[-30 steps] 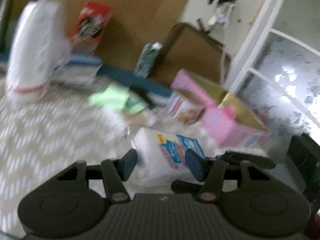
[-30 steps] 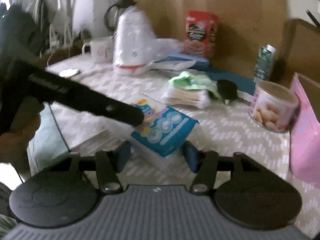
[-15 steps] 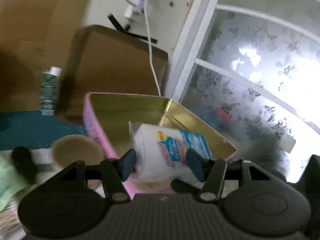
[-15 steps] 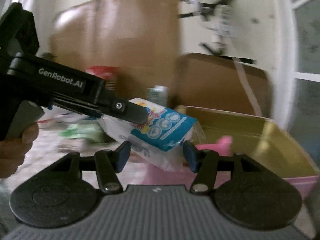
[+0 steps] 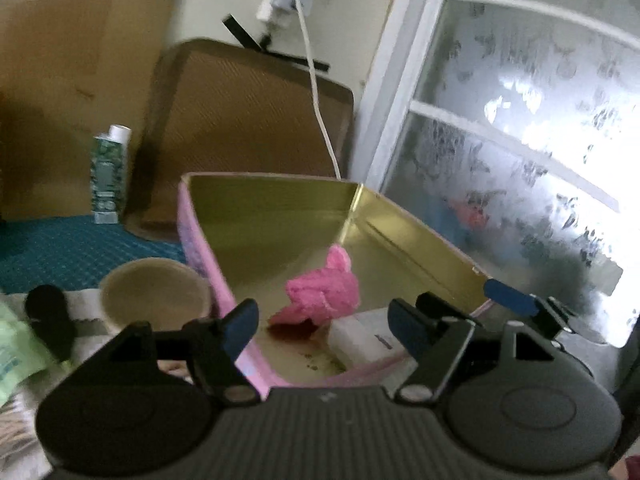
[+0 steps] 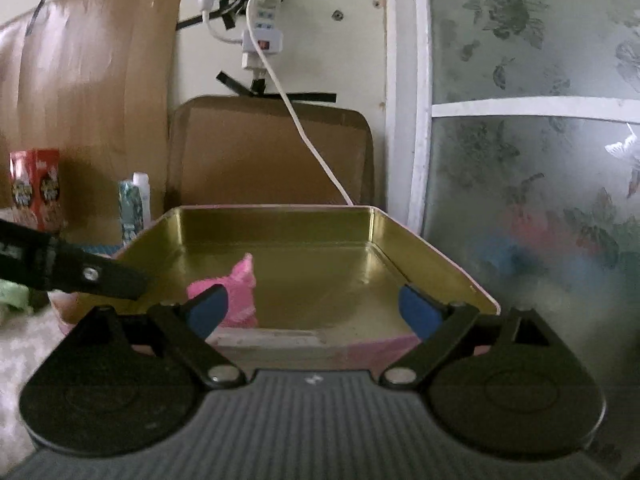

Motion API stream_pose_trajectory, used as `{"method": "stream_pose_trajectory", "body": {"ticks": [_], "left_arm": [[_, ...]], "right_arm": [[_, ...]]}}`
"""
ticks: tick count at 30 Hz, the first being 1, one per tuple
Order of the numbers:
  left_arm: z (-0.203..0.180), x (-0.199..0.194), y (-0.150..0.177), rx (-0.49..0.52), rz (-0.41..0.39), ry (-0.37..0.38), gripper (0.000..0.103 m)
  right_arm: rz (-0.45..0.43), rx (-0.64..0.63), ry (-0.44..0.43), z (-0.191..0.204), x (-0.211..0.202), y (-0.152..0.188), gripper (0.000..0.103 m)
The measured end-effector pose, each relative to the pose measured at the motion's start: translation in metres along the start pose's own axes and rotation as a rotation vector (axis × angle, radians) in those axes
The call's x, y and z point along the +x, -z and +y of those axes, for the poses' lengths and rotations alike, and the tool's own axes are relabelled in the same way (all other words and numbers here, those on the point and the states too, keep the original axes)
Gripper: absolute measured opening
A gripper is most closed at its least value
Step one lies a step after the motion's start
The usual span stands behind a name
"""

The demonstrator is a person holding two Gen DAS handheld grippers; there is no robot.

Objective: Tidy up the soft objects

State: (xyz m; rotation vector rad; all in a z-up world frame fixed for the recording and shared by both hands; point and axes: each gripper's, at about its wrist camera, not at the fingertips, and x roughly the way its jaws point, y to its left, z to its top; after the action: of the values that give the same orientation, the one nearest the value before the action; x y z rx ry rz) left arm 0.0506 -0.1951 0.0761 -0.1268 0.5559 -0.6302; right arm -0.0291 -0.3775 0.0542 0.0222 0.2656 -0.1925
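Both tools open over the pink tin, tissue pack dropped inside

The left tool (image 5: 320, 322) and right tool (image 6: 316, 310) have just been opening; nothing sits between their blue pads. In the pink tin (image 5: 420, 232), gold inside, the white tissue pack (image 5: 356, 338) lies against the near wall, with a pink fluffy cloth (image 5: 324, 292) just behind it. Left of the tin stands a round can (image 5: 154, 292); farther back, a green carton (image 5: 108, 176) stands by the brown board (image 5: 248, 120).
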Motion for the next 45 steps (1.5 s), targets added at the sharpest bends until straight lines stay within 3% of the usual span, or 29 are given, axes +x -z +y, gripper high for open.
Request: {"method": "stream_pose_trajectory", "body": {"ticks": [4,8,13,15,18,19,21,24,29,34,35,36,41,45], "left_arm": [[0.022,-0.038,0.010,-0.019,-0.057,-0.032,0.073],[0.065,-0.083,0.031,-0.075,-0.096,-0.124,0.073],[0.138,-0.126,0.063,-0.175,-0.082,-0.360,0.073],[0.168,-0.140,0.074,-0.202,-0.075,-0.477,0.073],[0.202,-0.154,0.085,-0.223,-0.085,-0.590,0.073],[0.212,-0.159,0.087,-0.264,-0.096,-0.588,0.072],[0.224,-0.169,0.088,-0.350,-0.147,-0.514,0.073],[0.225,-0.169,0.087,-0.354,-0.173,-0.490,0.073],[0.224,-0.173,0.091,-0.338,-0.195,-0.474,0.073],[0.227,-0.175,0.094,-0.343,-0.218,-0.463,0.073],[0.227,-0.176,0.095,-0.346,-0.222,-0.462,0.073],[0.226,-0.177,0.096,-0.349,-0.226,-0.462,0.073],[0.227,-0.181,0.098,-0.361,-0.242,-0.458,0.074],[0.227,-0.182,0.097,-0.360,-0.247,-0.459,0.074]], "right_arm": [[-0.063,0.020,-0.051,0.018,-0.007,-0.007,0.094],[-0.116,-0.013,-0.138,0.046,-0.023,-0.013,0.093],[-0.098,-0.104,-0.312,0.098,-0.030,-0.017,0.073],[-0.048,-0.140,-0.403,0.124,-0.025,-0.016,0.058],[0.037,-0.161,-0.536,0.161,-0.012,-0.020,0.048],[0.074,-0.149,-0.592,0.174,-0.005,-0.023,0.048],[0.155,-0.118,-0.676,0.203,0.016,-0.032,0.048],[0.256,-0.071,-0.717,0.246,0.054,-0.048,0.048],[0.425,0.037,-0.660,0.297,0.130,-0.061,0.048],[0.597,0.141,-0.626,0.325,0.181,-0.046,0.048],[0.637,0.157,-0.621,0.328,0.187,-0.041,0.044],[0.681,0.182,-0.621,0.330,0.194,-0.037,0.033],[0.712,0.339,-0.638,0.308,0.183,-0.030,0.025],[0.687,0.406,-0.691,0.281,0.149,-0.035,0.017]]}}
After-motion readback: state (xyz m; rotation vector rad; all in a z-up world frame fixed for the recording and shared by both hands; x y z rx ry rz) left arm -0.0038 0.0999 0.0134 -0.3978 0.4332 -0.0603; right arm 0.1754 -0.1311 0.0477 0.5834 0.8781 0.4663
